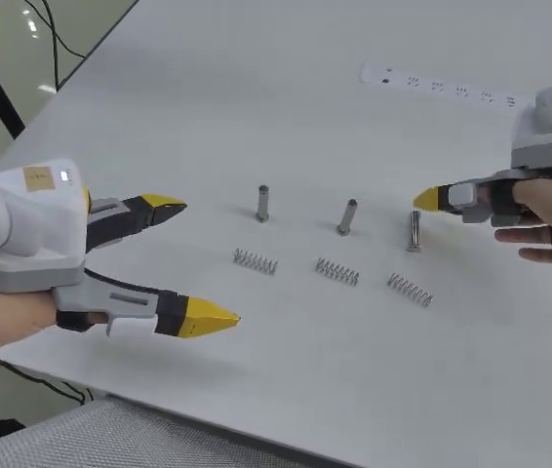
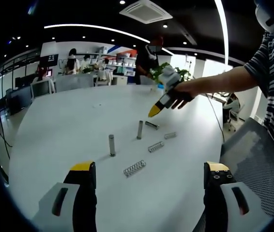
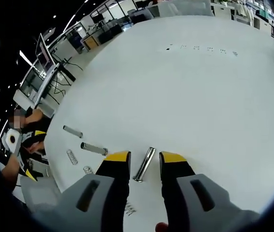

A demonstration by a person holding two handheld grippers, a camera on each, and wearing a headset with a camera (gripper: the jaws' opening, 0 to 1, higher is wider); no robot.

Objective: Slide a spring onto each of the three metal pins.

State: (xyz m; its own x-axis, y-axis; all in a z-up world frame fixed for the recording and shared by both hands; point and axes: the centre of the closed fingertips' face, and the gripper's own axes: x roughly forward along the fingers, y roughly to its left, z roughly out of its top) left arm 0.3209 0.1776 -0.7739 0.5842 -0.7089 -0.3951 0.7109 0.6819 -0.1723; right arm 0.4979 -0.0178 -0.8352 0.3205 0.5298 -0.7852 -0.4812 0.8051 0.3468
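Three short metal pins stand upright in a row on the white table (image 1: 256,117): left pin (image 1: 262,203), middle pin (image 1: 347,216), right pin (image 1: 414,231). In front of each lies a spring: left spring (image 1: 255,261), middle spring (image 1: 336,272), right spring (image 1: 410,290). My right gripper (image 1: 430,202) hovers at the right pin. Its own view has its open jaws (image 3: 145,157) on either side of that pin (image 3: 144,164), apart from it. My left gripper (image 1: 190,259) is held wide open left of the row, nothing between its tips (image 2: 150,167).
A white power strip (image 1: 442,86) lies at the far side of the table. The table's near edge runs along the bottom, with a grey chair (image 1: 110,439) under it. Several people stand far behind the table.
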